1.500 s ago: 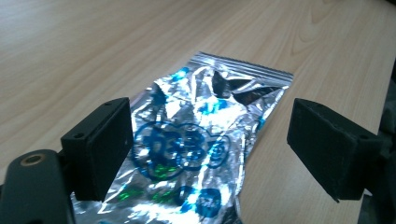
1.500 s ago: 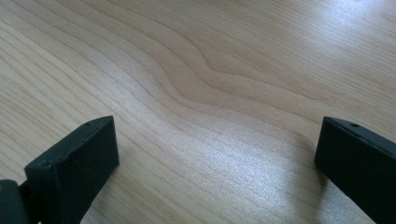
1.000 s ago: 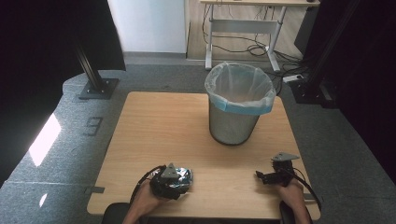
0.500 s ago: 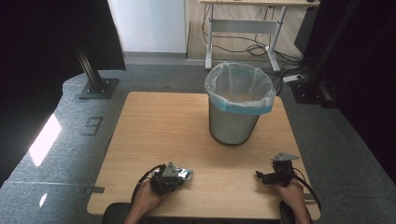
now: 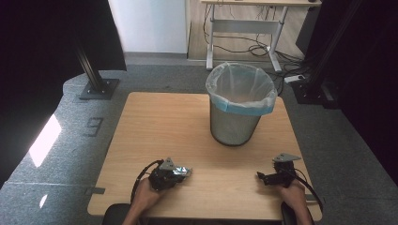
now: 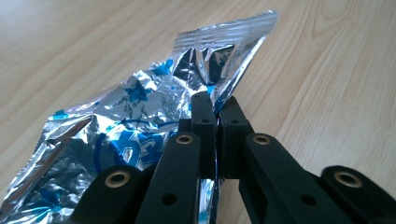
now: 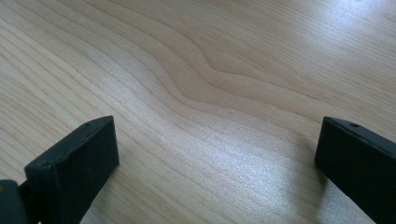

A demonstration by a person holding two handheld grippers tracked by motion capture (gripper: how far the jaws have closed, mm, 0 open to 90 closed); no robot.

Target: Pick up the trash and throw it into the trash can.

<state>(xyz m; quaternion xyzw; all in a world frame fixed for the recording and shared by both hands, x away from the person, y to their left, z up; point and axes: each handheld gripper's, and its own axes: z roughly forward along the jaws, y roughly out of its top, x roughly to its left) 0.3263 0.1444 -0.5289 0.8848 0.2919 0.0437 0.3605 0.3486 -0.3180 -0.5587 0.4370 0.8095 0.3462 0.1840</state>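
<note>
Foil glints at the near left of the desk (image 5: 155, 122), where the left gripper (image 5: 180, 172) has just been closing and now pinches a crumpled silver-and-blue wrapper (image 6: 140, 121) between its pressed-together jaws. The right gripper (image 5: 261, 176) rests at the near right, jaws spread wide over bare wood, holding nothing. A bin (image 5: 240, 103) lined with a pale plastic bag stands toward the far right of the desk, well apart from both. The step in hand looks to be carrying the wrapper to that bin; done well, it would mean keeping the pinch firm on the thin foil, lifting clear of the desk before travelling, and releasing only once the wrapper hangs over the open rim. The left gripper view shows how the jaws bite near the wrapper's crimped end, a detail too small to read from above; the high view alone shows the bin and the path to it.
</note>
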